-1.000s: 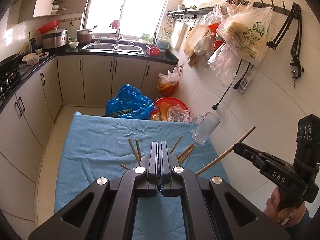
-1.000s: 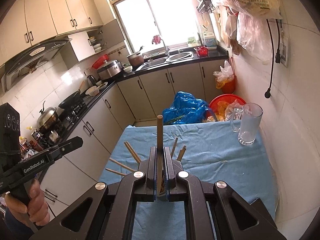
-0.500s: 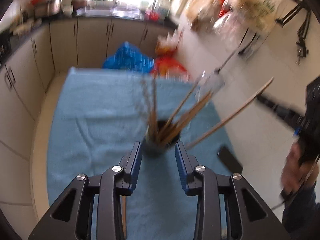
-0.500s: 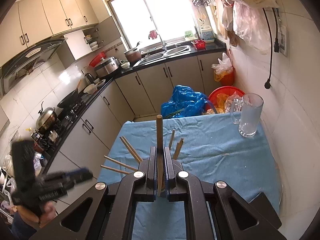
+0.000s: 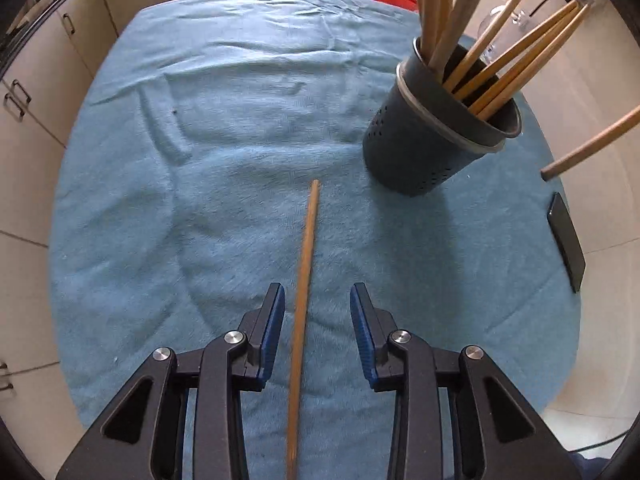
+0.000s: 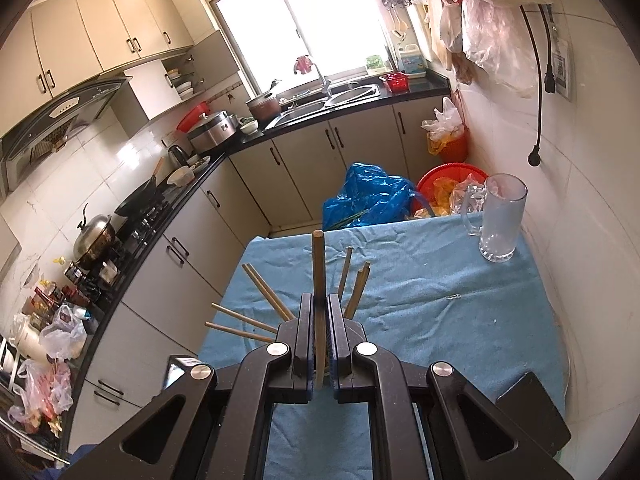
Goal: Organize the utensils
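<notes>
A loose chopstick [image 5: 305, 280] is lying on the blue cloth [image 5: 224, 152] of the table, running near to far, with its near half passing between the fingers of the left hand-held gripper [image 5: 317, 332]. Those jaws have just been opening and are standing moderately apart, the stick nearer the left pad and neither pad pressing on it. To lift it cleanly, the gripper probably needs centring over the stick and closing squarely across it, low enough to catch it against the soft cloth without snagging the pile. The left gripper is pointing steeply down at the table. To the far right, the dark perforated holder [image 5: 432, 140] is standing full of chopsticks. The right hand-held gripper [image 6: 319, 344] is aiming gently downward above the holder, clamping another chopstick [image 6: 319, 276] whose far end is sticking out beyond its fingers.
</notes>
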Motion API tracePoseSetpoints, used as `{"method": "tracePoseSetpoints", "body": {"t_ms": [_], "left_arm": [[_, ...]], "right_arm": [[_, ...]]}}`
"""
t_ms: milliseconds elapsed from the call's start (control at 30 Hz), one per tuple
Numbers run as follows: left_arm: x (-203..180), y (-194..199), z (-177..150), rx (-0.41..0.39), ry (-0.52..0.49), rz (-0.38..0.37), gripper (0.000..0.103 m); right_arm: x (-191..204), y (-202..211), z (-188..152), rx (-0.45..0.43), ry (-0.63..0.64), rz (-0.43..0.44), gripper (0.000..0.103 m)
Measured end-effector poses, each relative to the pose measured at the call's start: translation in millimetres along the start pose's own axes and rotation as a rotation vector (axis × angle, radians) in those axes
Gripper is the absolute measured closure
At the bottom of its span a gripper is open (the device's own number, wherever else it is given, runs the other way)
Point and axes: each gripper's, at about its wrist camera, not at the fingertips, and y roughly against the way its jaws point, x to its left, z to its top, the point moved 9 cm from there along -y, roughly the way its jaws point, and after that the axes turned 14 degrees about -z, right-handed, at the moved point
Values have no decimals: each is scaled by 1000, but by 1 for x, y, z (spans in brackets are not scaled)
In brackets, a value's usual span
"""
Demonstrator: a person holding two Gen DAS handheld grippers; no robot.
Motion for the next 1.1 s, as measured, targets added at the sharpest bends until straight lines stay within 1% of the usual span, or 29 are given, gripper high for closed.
{"method": "tracePoseSetpoints", "body": {"t_ms": [33, 67, 100, 133, 167, 200, 267, 300, 433, 533, 567, 633, 700, 767, 800, 867, 933, 1000, 1033, 1067, 1100], "left_arm": [[0, -4, 1, 7, -4, 8, 73], [1, -8, 2, 17, -3, 24, 79], [1, -14, 5, 33, 2, 28, 88], [2, -19, 4, 48, 8, 27, 91], [4, -20, 7, 22, -8, 57, 91], [5, -21, 8, 21, -6, 66, 92], [9, -23, 8, 18, 23, 51, 100], [10, -21, 9, -3, 30, 43, 103], [9, -5, 7, -68, 30, -5, 103], [8, 13, 6, -120, 27, -23, 103], [3, 23, 8, -149, 19, -41, 103], [-1, 31, 9, -166, 12, -48, 103], [3, 31, 9, -149, 23, -41, 103], [6, 25, 5, -108, 30, -40, 102], [7, 20, 3, -85, 36, -42, 89], [6, 12, 4, -68, 26, -42, 71], [6, 4, 4, -52, 19, -17, 71], [5, -8, 4, -25, 26, -15, 71], [6, -13, 5, -15, 26, 0, 71], [7, -19, 6, -1, 26, 13, 75], [8, -26, 7, 14, 26, 18, 84]], "right_arm": [[0, 0, -1, 1, -2, -2, 97], [-1, 1, -1, 2, -4, -5, 97], [-2, 1, -1, 1, -7, -8, 97], [-2, 1, -2, 1, -10, -10, 97], [-5, 1, -1, 1, -12, -11, 97], [-6, 1, -1, 1, -14, -13, 97], [-7, 1, -1, 2, -19, -15, 97], [-7, 1, -1, 3, -22, -14, 97], [-6, 0, -3, 7, -27, -9, 97], [-4, -1, -4, 12, -26, -2, 97], [-4, -2, -5, 15, -26, 0, 97], [-2, -5, -6, 19, -23, 3, 97], [0, -7, -6, 26, -23, 8, 97], [2, -8, -7, 28, -20, 13, 97], [3, -8, -7, 29, -18, 15, 97], [3, -9, -8, 32, -13, 20, 97], [4, -9, -9, 34, -11, 23, 97], [3, -8, -10, 34, -11, 24, 97], [3, -8, -10, 35, -13, 22, 97], [2, -7, -10, 34, -16, 19, 97], [2, -6, -11, 33, -18, 18, 97]]}}
